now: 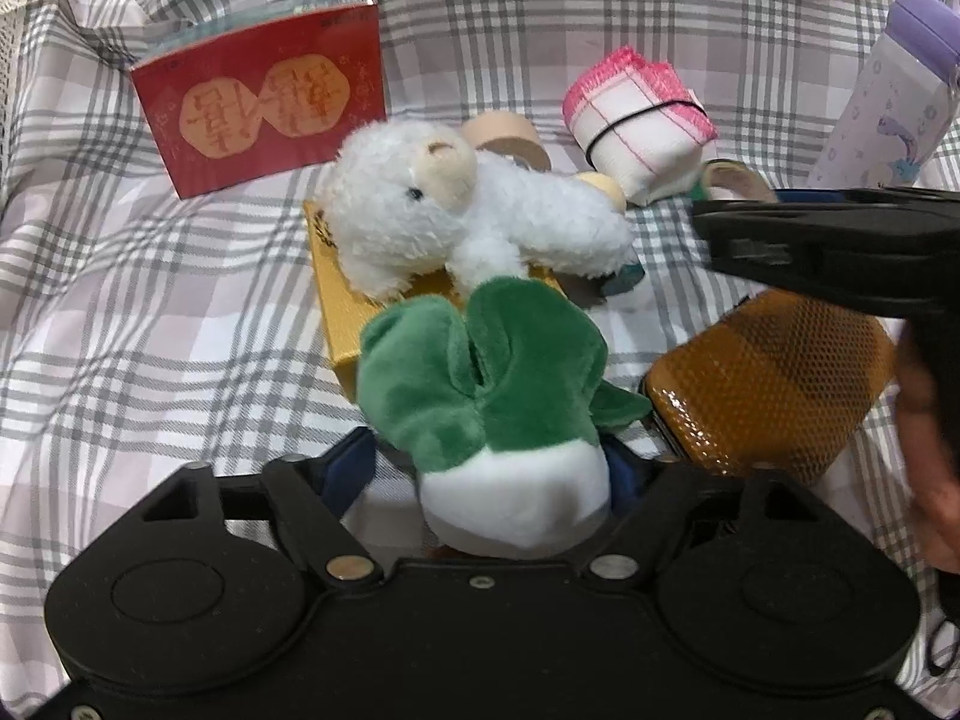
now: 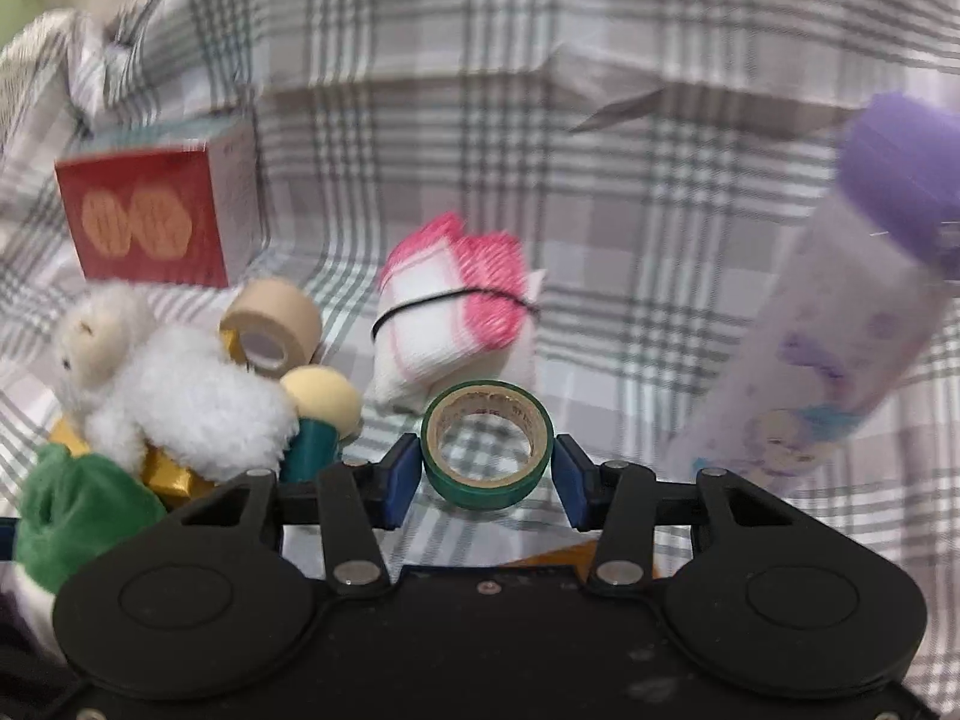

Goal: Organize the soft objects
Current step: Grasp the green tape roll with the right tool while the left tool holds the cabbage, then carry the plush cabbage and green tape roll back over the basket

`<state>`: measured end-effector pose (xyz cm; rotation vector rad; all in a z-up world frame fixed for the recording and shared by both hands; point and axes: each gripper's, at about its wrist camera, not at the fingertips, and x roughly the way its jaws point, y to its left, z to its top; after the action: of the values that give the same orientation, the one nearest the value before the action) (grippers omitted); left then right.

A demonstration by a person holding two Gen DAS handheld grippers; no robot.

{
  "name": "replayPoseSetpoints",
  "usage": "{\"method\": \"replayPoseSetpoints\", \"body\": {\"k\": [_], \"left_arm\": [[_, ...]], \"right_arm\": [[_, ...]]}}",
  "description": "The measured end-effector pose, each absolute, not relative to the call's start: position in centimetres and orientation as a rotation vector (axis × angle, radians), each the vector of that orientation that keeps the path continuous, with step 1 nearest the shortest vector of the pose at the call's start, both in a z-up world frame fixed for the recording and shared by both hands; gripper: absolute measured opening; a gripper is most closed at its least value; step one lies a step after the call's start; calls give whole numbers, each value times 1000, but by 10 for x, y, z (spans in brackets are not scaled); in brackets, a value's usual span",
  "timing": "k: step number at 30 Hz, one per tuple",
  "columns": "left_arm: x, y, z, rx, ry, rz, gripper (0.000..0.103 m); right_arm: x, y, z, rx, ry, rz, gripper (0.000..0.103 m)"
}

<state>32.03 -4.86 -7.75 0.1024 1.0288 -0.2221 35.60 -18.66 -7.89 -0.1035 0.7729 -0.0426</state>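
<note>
Left gripper (image 1: 489,468): jaws clamped on the white base of a green-and-white plush vegetable (image 1: 486,396), held at lower centre of the left wrist view. Its blue pads are mostly covered by the plush.

Right gripper (image 2: 486,483): jaws set either side of a green tape roll (image 2: 486,447), at centre of the right wrist view. A sliver of gap shows on each side; contact is not confirmed, so the roll is not judged held.

Beyond the plush, a white fluffy toy (image 1: 456,210) lies on a gold box (image 1: 342,312), mid-frame. A rolled white-and-pink cloth (image 1: 636,120) sits upper right, a red box (image 1: 258,102) upper left, a beige tape roll (image 2: 273,330) beside the toy, and a purple-capped bottle (image 2: 840,324) at the right edge.

Progress: early, by appearance. Soft items are mixed among hard ones on the checked bedsheet (image 1: 120,324); no destination container is visible.

Obscured: an amber mesh-patterned object (image 1: 774,384) is partly hidden behind the right gripper's body. The right wrist view is motion-blurred.
</note>
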Motion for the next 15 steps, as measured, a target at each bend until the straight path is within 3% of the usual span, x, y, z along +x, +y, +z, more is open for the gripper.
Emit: {"method": "replayPoseSetpoints", "body": {"k": [4,15], "left_arm": [[320,-46,-75,86,1017,-250,53],[293,-47,-44,126,941,-236,51]], "right_arm": [[337,-198,-63,-59,735,-55,45],[275,-205,-42,-56,727,-95,45]]}}
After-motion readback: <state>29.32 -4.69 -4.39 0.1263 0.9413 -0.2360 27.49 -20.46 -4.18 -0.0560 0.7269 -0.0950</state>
